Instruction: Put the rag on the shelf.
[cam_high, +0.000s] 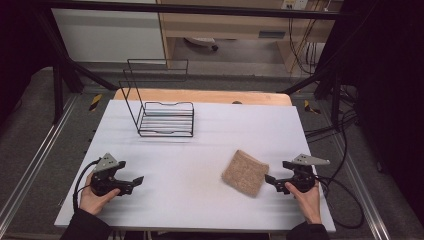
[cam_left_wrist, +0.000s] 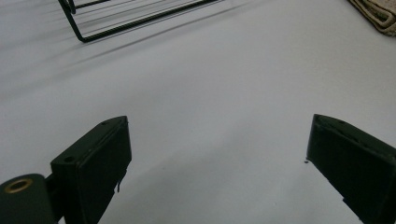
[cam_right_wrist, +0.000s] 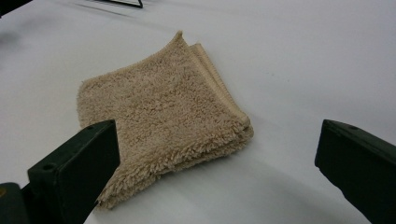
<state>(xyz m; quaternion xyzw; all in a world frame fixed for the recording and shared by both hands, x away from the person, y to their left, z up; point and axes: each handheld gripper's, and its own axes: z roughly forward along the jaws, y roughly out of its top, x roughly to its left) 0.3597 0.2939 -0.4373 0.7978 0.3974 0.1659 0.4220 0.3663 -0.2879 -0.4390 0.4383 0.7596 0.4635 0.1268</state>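
In the right gripper view, folded towel (cam_right_wrist: 163, 121) edges (stitched) show.

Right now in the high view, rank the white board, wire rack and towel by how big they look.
1. White board, by far the largest.
2. Wire rack.
3. Towel, smallest, though it lies nearer the camera than the rack.

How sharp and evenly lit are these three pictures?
High view: table bright, surroundings dark, slightly soft. Left gripper view: near fingers blurred, rack casts faint shadows. Right gripper view: towel sharp, fingers out of focus.
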